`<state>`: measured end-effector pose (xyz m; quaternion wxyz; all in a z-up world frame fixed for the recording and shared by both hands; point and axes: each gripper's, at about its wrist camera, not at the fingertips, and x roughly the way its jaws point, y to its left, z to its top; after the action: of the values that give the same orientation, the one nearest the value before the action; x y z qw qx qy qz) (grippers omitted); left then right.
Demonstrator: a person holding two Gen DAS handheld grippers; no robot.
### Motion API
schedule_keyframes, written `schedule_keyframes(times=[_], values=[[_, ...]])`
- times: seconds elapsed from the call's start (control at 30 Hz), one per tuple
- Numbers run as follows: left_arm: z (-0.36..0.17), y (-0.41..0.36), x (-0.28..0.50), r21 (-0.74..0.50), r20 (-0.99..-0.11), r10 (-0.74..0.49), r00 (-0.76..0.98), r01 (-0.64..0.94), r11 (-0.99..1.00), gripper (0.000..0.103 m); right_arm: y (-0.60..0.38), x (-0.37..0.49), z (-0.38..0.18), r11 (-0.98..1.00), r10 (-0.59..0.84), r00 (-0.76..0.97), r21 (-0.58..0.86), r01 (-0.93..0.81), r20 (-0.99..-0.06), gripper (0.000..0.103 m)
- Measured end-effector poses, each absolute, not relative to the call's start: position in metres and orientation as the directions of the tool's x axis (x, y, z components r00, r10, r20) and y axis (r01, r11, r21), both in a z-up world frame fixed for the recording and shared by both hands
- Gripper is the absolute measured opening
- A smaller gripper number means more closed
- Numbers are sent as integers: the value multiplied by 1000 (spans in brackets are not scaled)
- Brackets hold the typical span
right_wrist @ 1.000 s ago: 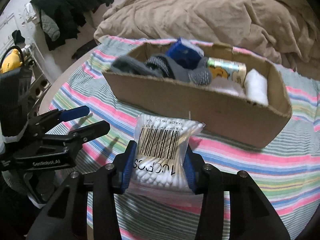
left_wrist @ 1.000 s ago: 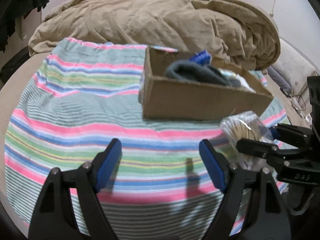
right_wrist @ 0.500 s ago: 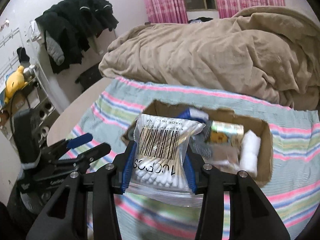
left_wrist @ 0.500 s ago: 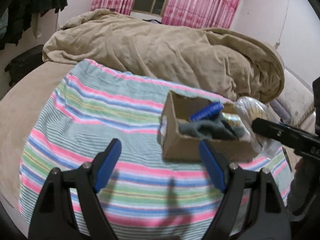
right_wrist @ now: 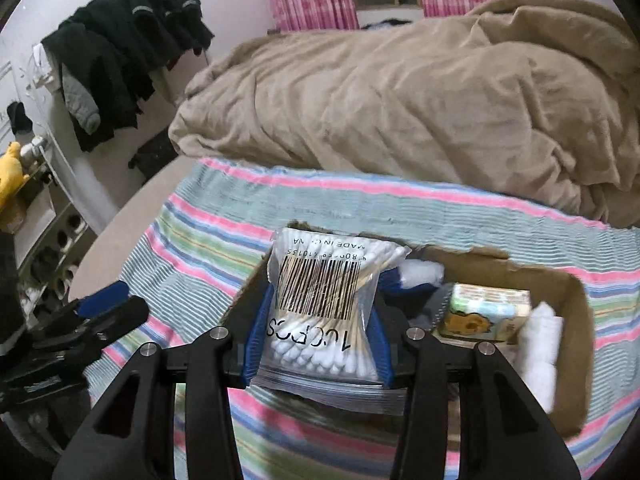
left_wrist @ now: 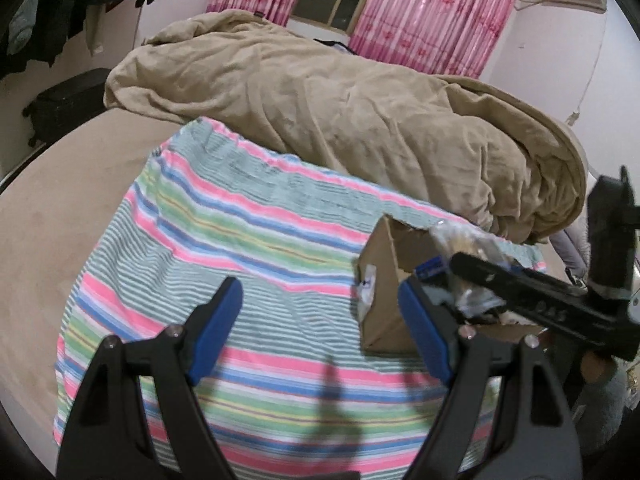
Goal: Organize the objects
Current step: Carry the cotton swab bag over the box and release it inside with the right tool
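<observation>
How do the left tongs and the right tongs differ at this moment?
The left tongs stand open with nothing between them; the right tongs are shut on the bag of cotton swabs. The left tongs hang over the striped blanket, beside the cardboard box; the right tongs hold their load over the box's opening. Both have blue pads on black arms.

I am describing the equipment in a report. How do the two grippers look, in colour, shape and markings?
Both are black plastic frames with triangular cut-outs and silver screws. The left gripper and right gripper have blue pads on their fingers. White lettering marks the side of the right one, too blurred to read. No cables or sleeves show.
</observation>
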<state>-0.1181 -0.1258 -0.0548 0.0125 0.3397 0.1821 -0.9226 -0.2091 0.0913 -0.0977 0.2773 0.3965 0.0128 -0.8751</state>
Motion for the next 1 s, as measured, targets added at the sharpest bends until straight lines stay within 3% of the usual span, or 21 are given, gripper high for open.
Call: schedule_keyframes(times=[0.33,0.4,0.47,0.6,0.7,1.0], values=[[-67,-129,-118,-305,-663,69,-745,185,-934,81,65,-238,-123,-824,-444,-459,149,547,-769,48],[-68,-129,-118,-301,-664,62,-745,190,-935,81,63,-241,-127,-824,-438,-454,146,547,-776,56],[-68,-127,-118,-293,-664,59,-745,187,-938,81,67,-244,-130,-829,-447,-445,172,533,-776,57],[-69,-120,-117,-278,-666,62,-744,170,-945,81,75,-239,-125,-829,-467,-453,198,523,-760,76],[-69,-116,-116,-268,-664,62,-745,160,-950,81,80,-232,-116,-829,-472,-479,188,526,-740,83],[-69,-101,-104,-243,-666,71,-743,125,-962,81,111,-202,-91,-844,-456,-550,145,516,-700,83]])
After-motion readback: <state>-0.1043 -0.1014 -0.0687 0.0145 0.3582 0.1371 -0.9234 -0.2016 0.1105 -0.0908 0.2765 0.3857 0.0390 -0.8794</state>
